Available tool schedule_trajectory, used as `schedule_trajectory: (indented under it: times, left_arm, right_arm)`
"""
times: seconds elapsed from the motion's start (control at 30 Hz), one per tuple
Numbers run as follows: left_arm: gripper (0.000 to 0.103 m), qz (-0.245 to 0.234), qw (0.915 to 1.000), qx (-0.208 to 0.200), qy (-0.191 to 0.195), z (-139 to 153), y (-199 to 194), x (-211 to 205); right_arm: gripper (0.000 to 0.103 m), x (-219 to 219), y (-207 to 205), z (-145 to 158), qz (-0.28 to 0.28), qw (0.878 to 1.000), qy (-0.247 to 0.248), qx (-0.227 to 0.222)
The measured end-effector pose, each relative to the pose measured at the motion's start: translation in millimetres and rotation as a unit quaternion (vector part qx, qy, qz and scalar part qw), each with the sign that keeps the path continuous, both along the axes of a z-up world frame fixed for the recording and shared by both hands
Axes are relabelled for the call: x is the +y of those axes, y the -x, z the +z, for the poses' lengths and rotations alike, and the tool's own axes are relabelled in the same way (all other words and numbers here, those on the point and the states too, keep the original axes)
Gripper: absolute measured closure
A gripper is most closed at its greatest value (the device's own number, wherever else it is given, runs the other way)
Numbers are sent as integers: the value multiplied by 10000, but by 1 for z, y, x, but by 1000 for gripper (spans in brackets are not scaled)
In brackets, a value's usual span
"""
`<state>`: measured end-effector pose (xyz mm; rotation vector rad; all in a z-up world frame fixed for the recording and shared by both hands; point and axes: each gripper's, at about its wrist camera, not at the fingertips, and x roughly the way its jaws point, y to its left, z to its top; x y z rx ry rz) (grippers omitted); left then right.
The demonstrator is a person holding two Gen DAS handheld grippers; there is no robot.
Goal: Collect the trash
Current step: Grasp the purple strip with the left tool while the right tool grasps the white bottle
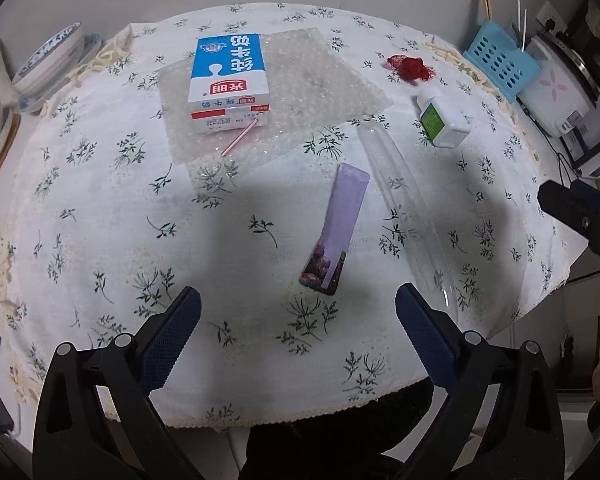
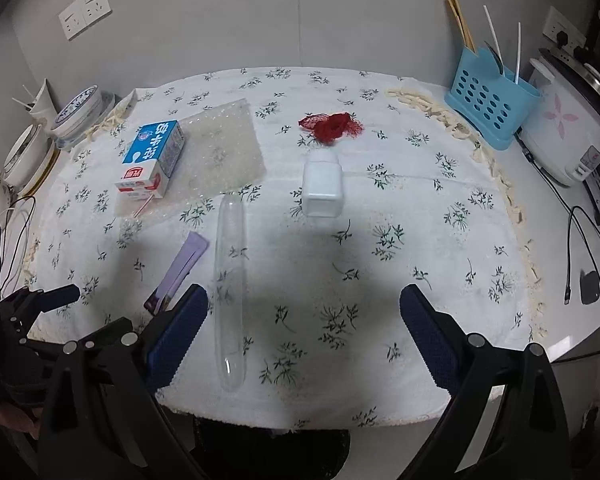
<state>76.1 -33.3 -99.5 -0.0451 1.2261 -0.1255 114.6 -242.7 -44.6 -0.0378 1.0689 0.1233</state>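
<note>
My left gripper [image 1: 298,320] and right gripper [image 2: 304,320] both gape wide, empty, above the table's near edge. Purple sachet [image 1: 336,228] lies flat ahead of the left one, long axis near-to-far, printed end toward me, just left of the clear tube [image 2: 230,288], roughly parallel.

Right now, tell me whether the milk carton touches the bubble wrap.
Touching. The left wrist view shows the milk carton lying on the bubble wrap, whose sheet shows around the carton's sides.

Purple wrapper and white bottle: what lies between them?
The clear plastic tube lies lengthwise between the purple wrapper and the white bottle; clearest in the left wrist view.
</note>
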Motion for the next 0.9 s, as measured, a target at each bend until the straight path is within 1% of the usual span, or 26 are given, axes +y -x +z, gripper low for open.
schedule_trajectory:
  times: [0.17,0.2,0.23,0.27,0.33,0.4,0.47,0.6,0.63,0.67,0.7,0.73,0.77,0.8,0.83,0.9]
  left_arm:
    - [19,-154,9997,169,-107,-14,-25,-10]
    - [20,-197,9995,194,-139,-17,-28,-13]
    - [25,-256,9993,239,-152,-21,-33,-16]
    - [27,-301,9990,289,-159,-24,-36,-18]
    - [31,-379,9984,369,-188,-31,-43,-24]
    - [34,-486,9977,408,-228,-35,-46,-29]
    - [42,-548,9969,484,-298,-40,-50,-35]
    - [47,-579,9961,516,-412,-44,-54,-40]
    - [49,-563,9960,519,-469,-44,-55,-42]
    - [55,-551,9959,519,-494,-44,-56,-42]
    - [58,-546,9957,522,-529,-44,-56,-43]
    - [64,-527,9955,528,-576,-43,-57,-44]
    - [69,-495,9954,543,-618,-43,-58,-44]
    - [72,-467,9952,554,-664,-43,-58,-43]
    - [78,-430,9947,562,-740,-43,-59,-43]
    - [82,-403,9947,573,-752,-42,-65,-41]
  right_arm:
    - [11,-3,-40,-13,-110,9998,33,140]
    - [13,-4,-47,-16,-118,9998,17,183]
    - [15,-4,-55,-19,-115,9997,3,235]
    - [16,-5,-62,-23,-141,9995,4,286]
    - [21,-5,-76,-29,-189,9990,-17,404]
    - [23,-6,-89,-32,-192,9987,-64,472]
    - [25,-6,-102,-37,-236,9981,-40,559]
    - [30,-6,-120,-47,-290,9965,-39,778]
    - [31,-5,-125,-50,-290,9961,-30,835]
    - [31,-4,-128,-53,-291,9957,-17,880]
    - [33,-3,-130,-56,-293,9953,13,926]
    - [36,-2,-133,-59,-302,9948,42,977]
    - [38,-1,-135,-61,-313,9943,37,1017]
    - [39,-1,-137,-63,-317,9940,18,1050]
    - [40,0,-138,-65,-322,9937,14,1074]
    - [44,1,-141,-68,-322,9931,54,1124]
